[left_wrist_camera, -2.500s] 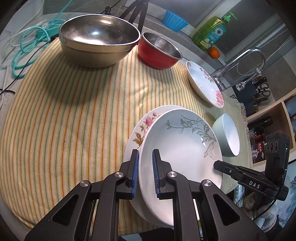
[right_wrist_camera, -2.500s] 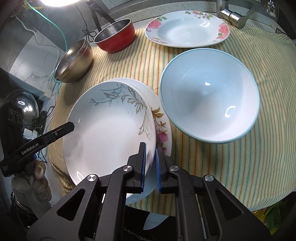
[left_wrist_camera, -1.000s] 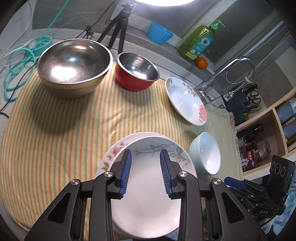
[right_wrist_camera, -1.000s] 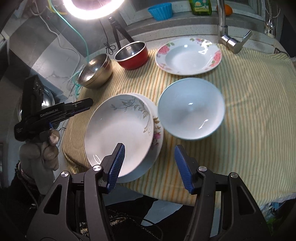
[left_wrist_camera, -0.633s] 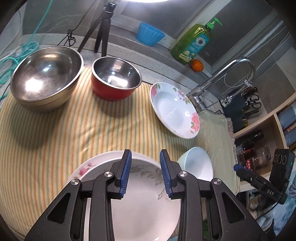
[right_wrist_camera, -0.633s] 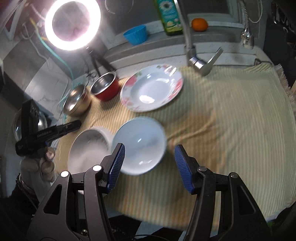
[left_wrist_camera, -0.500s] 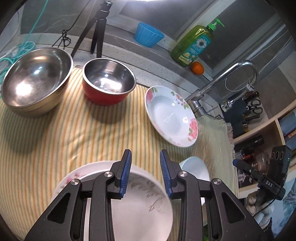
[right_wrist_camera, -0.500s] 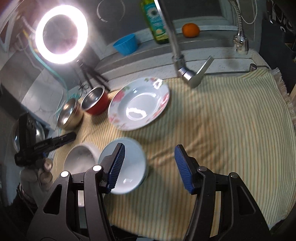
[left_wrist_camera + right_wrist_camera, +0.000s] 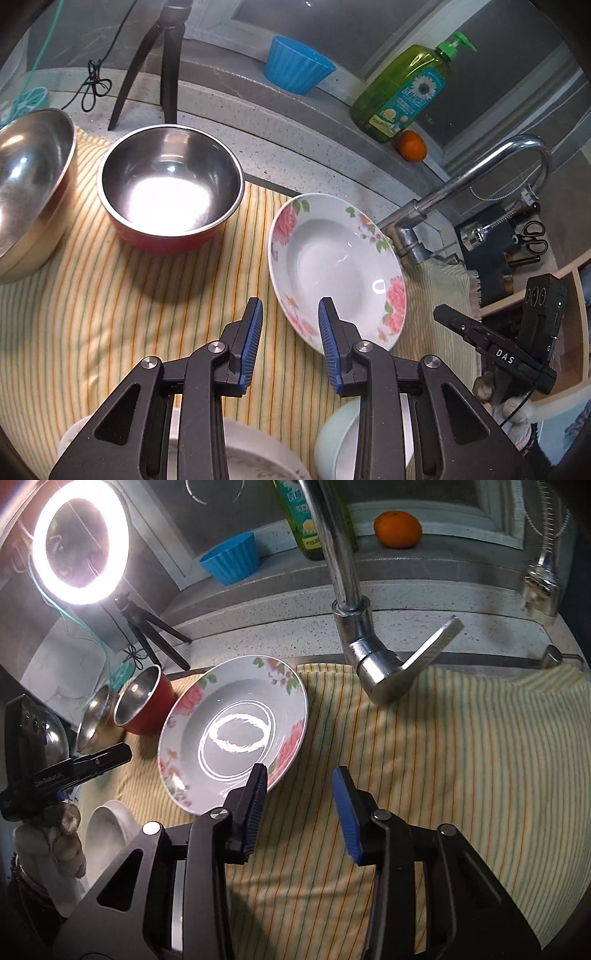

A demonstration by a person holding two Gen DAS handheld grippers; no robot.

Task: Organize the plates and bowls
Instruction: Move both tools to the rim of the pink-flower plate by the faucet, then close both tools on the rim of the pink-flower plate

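Observation:
A pink-flowered plate (image 9: 334,269) lies on the striped cloth (image 9: 129,325); it also shows in the right wrist view (image 9: 232,734). My left gripper (image 9: 290,339) is open and empty, its right finger over the plate's near edge. My right gripper (image 9: 299,808) is open and empty, its left finger over the plate's right rim. A red bowl (image 9: 170,192) and a large steel bowl (image 9: 26,184) stand at the back left. The stacked plates (image 9: 240,458) and a pale blue bowl (image 9: 336,443) sit low, partly hidden by my left gripper.
A faucet (image 9: 354,602) rises behind the cloth. On the sill stand a blue cup (image 9: 297,70), a green soap bottle (image 9: 402,99) and an orange (image 9: 412,146). A ring light (image 9: 79,542) on a tripod stands at the back left.
Both grippers let go of the leaf-patterned plate on the stack and opened. Both then moved forward to the pink-flowered plate.

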